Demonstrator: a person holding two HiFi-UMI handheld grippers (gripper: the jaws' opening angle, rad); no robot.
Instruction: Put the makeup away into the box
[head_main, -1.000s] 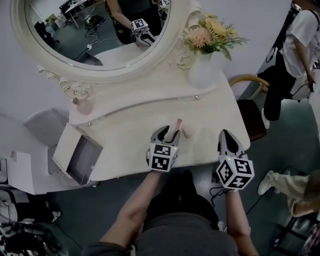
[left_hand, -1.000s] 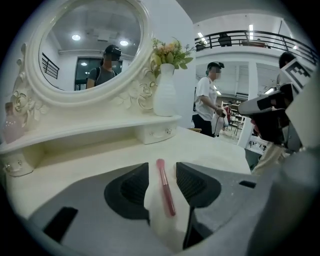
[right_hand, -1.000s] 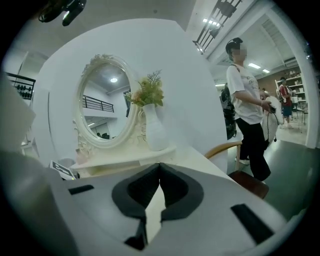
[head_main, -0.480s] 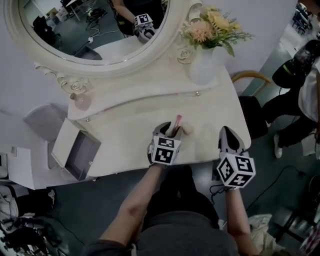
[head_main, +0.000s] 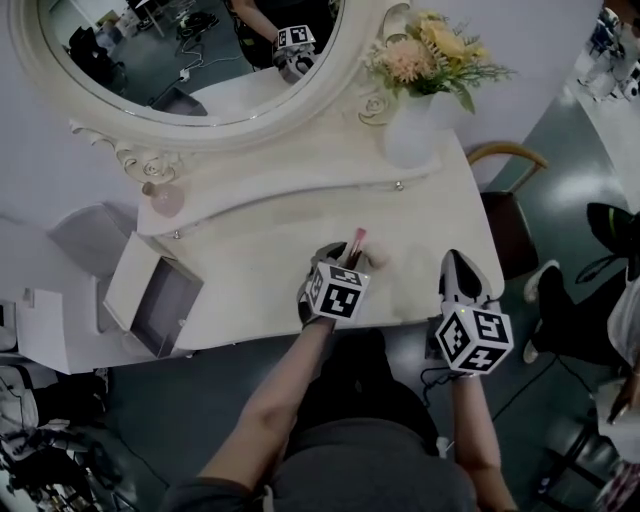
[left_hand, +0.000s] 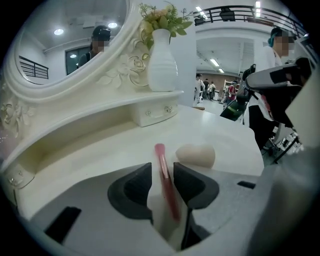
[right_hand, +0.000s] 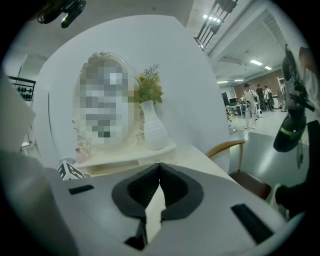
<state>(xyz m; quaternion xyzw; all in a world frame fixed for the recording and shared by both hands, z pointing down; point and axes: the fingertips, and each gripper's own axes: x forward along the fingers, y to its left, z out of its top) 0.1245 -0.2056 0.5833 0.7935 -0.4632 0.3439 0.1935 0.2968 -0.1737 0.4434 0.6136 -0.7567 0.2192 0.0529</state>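
Observation:
A pink makeup brush (head_main: 354, 243) lies on the cream dressing table (head_main: 250, 275), with a beige sponge (head_main: 378, 262) just to its right. My left gripper (head_main: 345, 258) points down over the brush. In the left gripper view the brush handle (left_hand: 162, 167) runs between the two jaws, which are closing; a gap still shows on the left side. The sponge (left_hand: 196, 156) sits just beyond the right jaw. My right gripper (head_main: 455, 262) hovers at the table's front right edge, shut and empty (right_hand: 159, 167). The open grey box (head_main: 150, 305) stands at the table's left end.
A white vase of flowers (head_main: 410, 140) and a small pink bottle (head_main: 165, 200) stand on the raised shelf under the oval mirror (head_main: 190, 60). A wooden chair (head_main: 505, 205) is beside the table's right end. A person (head_main: 610, 240) is at the far right.
My left gripper has tipped further down over the brush and its jaws have narrowed around the handle. The right gripper has stayed put. The person at the right has moved off.

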